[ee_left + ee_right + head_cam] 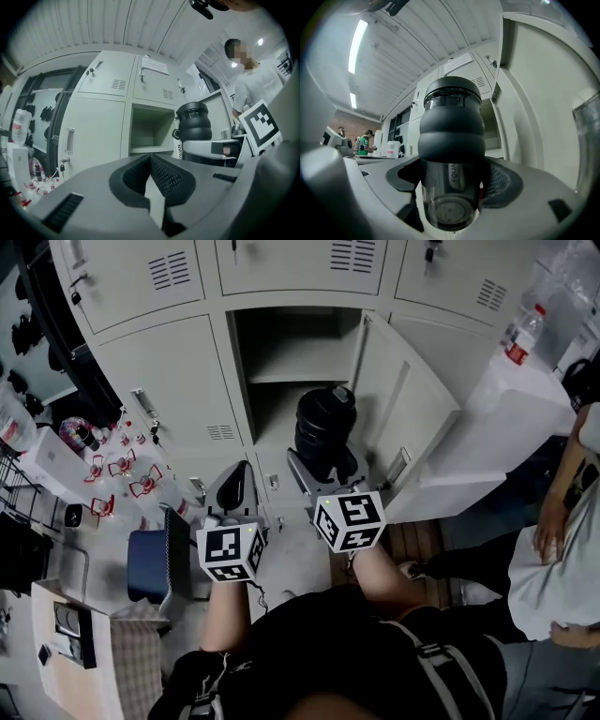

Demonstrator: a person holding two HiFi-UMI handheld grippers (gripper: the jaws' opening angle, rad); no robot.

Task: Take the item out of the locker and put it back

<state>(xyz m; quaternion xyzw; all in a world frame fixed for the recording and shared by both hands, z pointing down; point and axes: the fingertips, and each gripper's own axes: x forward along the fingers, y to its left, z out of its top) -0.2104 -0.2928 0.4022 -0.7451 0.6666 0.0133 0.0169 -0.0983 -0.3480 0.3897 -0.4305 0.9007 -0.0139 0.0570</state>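
A black ribbed bottle [325, 432] with a clear lower body is held upright in front of the open locker compartment [295, 352]. My right gripper [323, 470] is shut on it, its jaws pressing both sides of the clear part [451, 187]. The bottle's dark upper half [451, 136] fills the right gripper view, with the open locker door [543, 108] beside it. My left gripper [234, 486] hangs lower left of the bottle, shut and empty, pads touching [150, 176]. From the left gripper view the bottle [194, 124] stands right of the empty compartment [150, 131].
The locker door [403, 409] swings open to the right. Neighbouring lockers [169, 381] are closed. A blue seat [150, 563] and small red items [122, 470] lie at the left. A person [562, 559] stands at the right by a white table with a water bottle [523, 334].
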